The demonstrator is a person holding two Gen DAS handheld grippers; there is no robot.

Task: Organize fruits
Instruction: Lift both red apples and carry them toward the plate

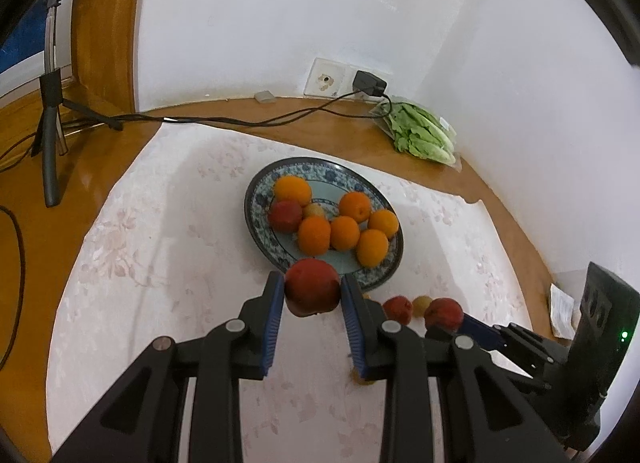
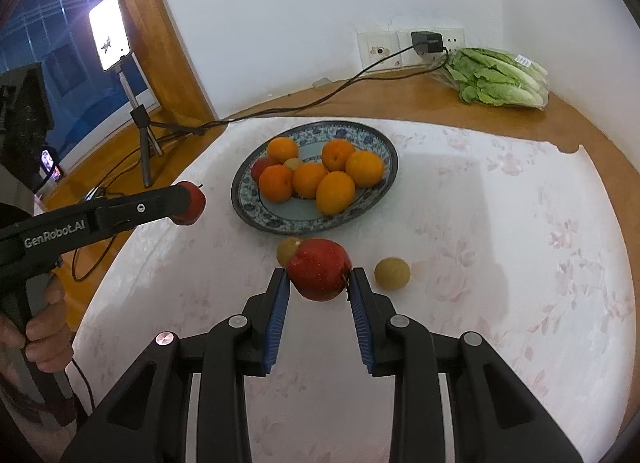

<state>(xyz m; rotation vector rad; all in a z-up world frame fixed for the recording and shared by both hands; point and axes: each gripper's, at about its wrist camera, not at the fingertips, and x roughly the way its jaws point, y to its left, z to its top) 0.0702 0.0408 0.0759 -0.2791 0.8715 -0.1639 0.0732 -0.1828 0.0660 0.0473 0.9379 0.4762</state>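
Left wrist view: your left gripper [image 1: 313,295] is clamped on a red apple [image 1: 312,286] just short of the patterned plate [image 1: 260,231]. Firm, smooth and rounded, it could roll out; keep the pads across its widest part. Its underside is hidden.

Right wrist view: your right gripper [image 2: 320,283] grips a second red apple [image 2: 319,269] above the cloth, covering part of a small brown fruit [image 2: 287,250].

Table: wooden table [image 2: 500,113].
On it: floral cloth [image 2: 500,223], bagged lettuce [image 2: 496,77], tripod [image 1: 50,135].
On cloth: plate [image 2: 320,223], two yellow-brown fruits [image 2: 392,272].
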